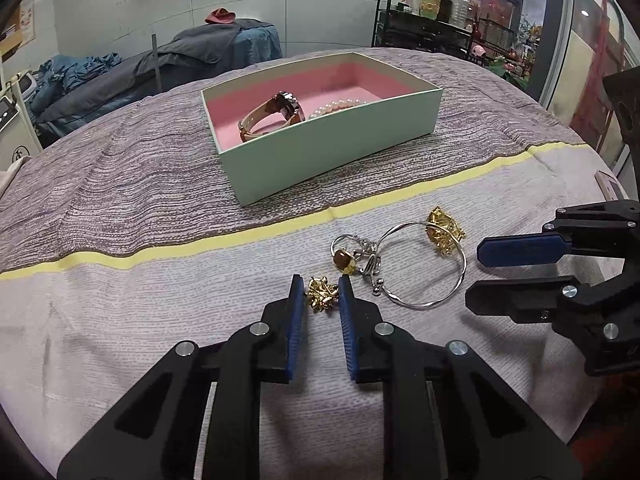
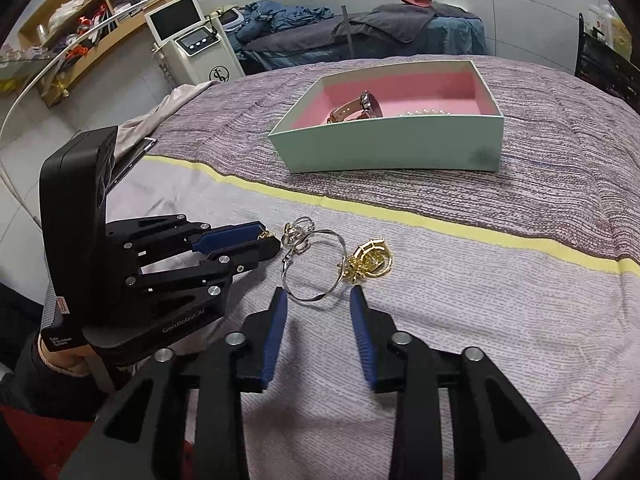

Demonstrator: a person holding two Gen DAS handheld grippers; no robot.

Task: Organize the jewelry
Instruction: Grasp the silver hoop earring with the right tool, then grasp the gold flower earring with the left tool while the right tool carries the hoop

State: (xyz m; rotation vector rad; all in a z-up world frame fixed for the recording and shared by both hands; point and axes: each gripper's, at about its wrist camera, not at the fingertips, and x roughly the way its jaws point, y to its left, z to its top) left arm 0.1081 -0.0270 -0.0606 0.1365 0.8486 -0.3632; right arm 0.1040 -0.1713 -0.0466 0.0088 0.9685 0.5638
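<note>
A mint-green box [image 1: 328, 148] with pink lining stands on the bed; it holds a watch [image 1: 276, 114] and a pearl bracelet [image 1: 340, 105]. It also shows in the right wrist view [image 2: 392, 148]. My left gripper [image 1: 319, 288] is open, its fingers on either side of a small gold leaf brooch [image 1: 321, 293] on the bedspread, apart from it. An amber-stone ring [image 1: 345, 261], a silver bangle [image 1: 424, 264] and a gold ornament [image 1: 443, 230] lie to its right. My right gripper [image 2: 319, 298] is open and empty, just short of the bangle [image 2: 316, 266] and the gold ornament [image 2: 370, 262].
The bedspread [image 1: 140, 200] is purple-striped with a yellow band [image 1: 240, 236] across it. A second bed with blue covers [image 2: 360, 32], a white machine [image 2: 196, 52] and shelves [image 2: 100, 4] stand behind. A black rack with bottles [image 1: 432, 16] is at the far right.
</note>
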